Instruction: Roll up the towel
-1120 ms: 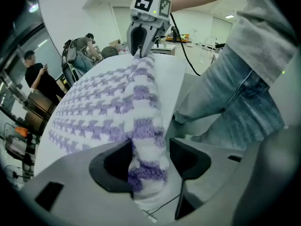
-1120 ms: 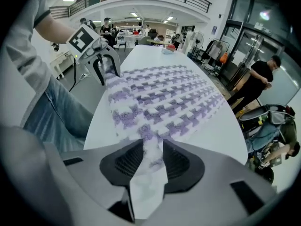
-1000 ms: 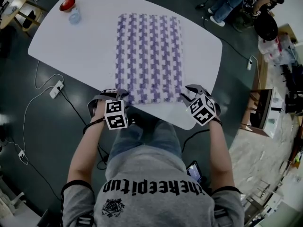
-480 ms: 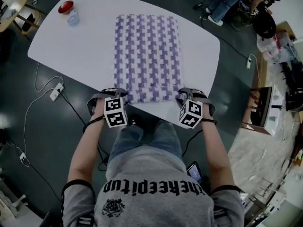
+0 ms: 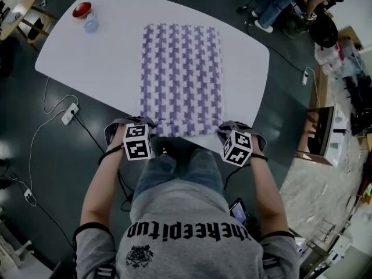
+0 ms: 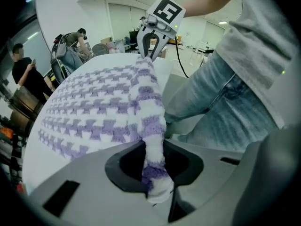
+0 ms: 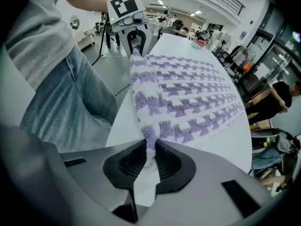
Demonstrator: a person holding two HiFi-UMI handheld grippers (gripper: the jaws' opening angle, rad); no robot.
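A purple-and-white checked towel (image 5: pixel 181 77) lies flat on the white table (image 5: pixel 104 57), its long side running away from me. My left gripper (image 5: pixel 152 135) is at the near left corner. In the left gripper view its jaws are closing, and the pads of the left gripper (image 6: pixel 153 166) pinch the towel (image 6: pixel 108 112) corner. My right gripper (image 5: pixel 220 135) is at the near right corner. There the right gripper (image 7: pixel 149 157) pinches the towel (image 7: pixel 188 93) edge, its jaws closing too. The near edge is raised between the two grippers.
A red bowl (image 5: pixel 82 8) and a small clear bottle (image 5: pixel 92 21) stand at the table's far left. My legs in jeans (image 5: pixel 180 167) are against the near edge. A power strip (image 5: pixel 68 110) with cables lies on the floor at left. People (image 5: pixel 279 2) stand at the back right.
The right gripper moved left onto the towel's near right corner. Both grippers have drawn slightly toward me, and the towel's near edge now reaches nearer the table's edge.
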